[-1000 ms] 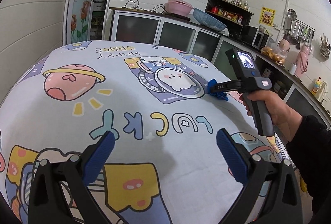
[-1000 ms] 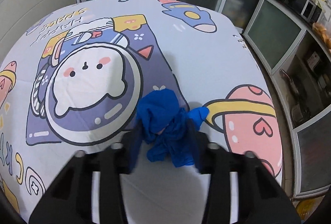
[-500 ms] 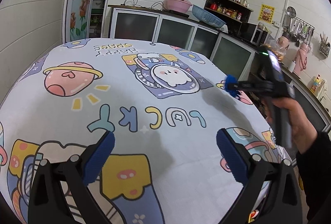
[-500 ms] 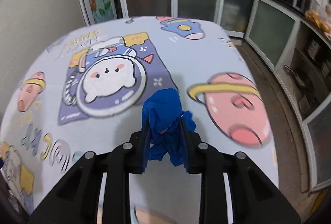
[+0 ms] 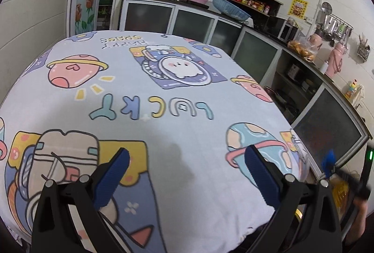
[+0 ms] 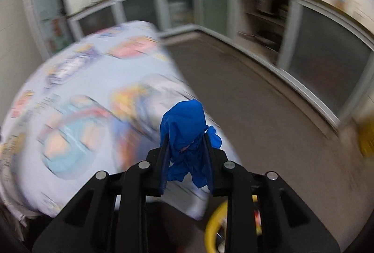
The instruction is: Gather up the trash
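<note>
A crumpled blue glove (image 6: 187,133) hangs pinched between the pads of my right gripper (image 6: 187,154), which is shut on it and held in the air past the table's near corner. In the left wrist view the same blue glove (image 5: 329,163) shows small and blurred at the far right, beyond the table edge. My left gripper (image 5: 187,173) hovers open over the near part of the cartoon tablecloth (image 5: 163,98), with nothing between its blue pads. A yellow-rimmed bin (image 6: 216,227) sits on the floor below the right gripper, mostly hidden by it.
Kitchen cabinets (image 5: 252,54) with dark glass doors run along the back and right walls. Brown floor (image 6: 268,112) lies between the table and the cabinets. The right wrist view is heavily blurred.
The right gripper closed on the blue glove, lifted it off the tablecloth and swung it right, off the table's edge. The left gripper drew back a little toward the near edge.
</note>
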`<state>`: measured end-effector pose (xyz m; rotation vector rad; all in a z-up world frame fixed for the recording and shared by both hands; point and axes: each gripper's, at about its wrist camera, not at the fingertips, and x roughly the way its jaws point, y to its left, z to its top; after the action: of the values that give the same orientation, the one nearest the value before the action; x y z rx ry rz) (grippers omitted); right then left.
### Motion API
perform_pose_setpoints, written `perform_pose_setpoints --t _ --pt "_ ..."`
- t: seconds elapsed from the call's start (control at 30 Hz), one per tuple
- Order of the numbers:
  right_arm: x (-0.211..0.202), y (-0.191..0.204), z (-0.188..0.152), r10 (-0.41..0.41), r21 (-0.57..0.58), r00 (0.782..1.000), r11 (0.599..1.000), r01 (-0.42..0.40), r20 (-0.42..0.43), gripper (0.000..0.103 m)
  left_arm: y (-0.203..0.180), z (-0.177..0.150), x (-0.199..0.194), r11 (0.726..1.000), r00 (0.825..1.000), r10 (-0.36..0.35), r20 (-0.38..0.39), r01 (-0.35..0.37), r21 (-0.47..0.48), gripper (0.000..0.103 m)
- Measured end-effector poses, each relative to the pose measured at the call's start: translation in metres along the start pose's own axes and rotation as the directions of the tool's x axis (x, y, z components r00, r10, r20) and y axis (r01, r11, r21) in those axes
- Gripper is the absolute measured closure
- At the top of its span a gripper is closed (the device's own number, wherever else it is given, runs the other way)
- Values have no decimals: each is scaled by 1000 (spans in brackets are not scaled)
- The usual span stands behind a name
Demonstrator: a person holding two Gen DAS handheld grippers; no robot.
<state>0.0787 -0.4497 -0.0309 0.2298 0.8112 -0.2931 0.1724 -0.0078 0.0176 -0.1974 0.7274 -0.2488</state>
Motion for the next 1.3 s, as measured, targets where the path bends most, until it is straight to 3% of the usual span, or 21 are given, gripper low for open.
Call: perform_pose_setpoints --t 0.13,0.33,0.5,0.6,0.63,0.67,0.73,0.9,0.97,1.07,1.17,1.3 --pt "-4 -59 -66 -160 88 983 982 168 -88 79 -19 -3 -6 999 999 -43 -8 43 17 8" --pt "30 -110 -137 -170 199 954 954 222 -248 79 -56 -11 -19 992 995 -100 -11 101 82 8" --pt "65 -136 -168 -169 266 923 926 269 -345 79 -74 -17 -39 983 993 -116 15 113 145 8" --pt "72 -143 -177 -142 301 918 916 263 -371 77 -81 -19 -52 978 993 -105 51 94 186 8" --pt "74 -142 -180 -134 307 915 915 261 -380 72 -84 -18 -56 977 993 -99 67 84 197 8" --pt "76 -142 -182 -130 306 912 915 262 -390 54 -84 -18 -58 976 993 -98 74 81 200 8" --pt "78 -145 -187 -135 298 905 916 269 -404 28 -87 -17 -63 976 991 -105 85 86 202 8" --pt "77 -144 -195 -238 215 869 909 356 -433 21 -92 -16 -72 969 988 -119 103 92 231 8" --pt "71 -149 -192 -260 223 870 899 376 -419 18 -92 -15 -75 967 987 -110 116 79 241 8" --pt "51 -144 -174 -312 240 889 884 401 -335 12 -94 -13 -77 966 987 -74 143 35 256 8" --pt "22 -118 -141 -338 210 925 905 370 -174 9 -91 -11 -77 966 984 -39 171 -6 258 8" --pt "-12 -64 -91 -280 116 959 955 273 47 8 -82 -7 -72 972 985 -17 171 -24 232 8"
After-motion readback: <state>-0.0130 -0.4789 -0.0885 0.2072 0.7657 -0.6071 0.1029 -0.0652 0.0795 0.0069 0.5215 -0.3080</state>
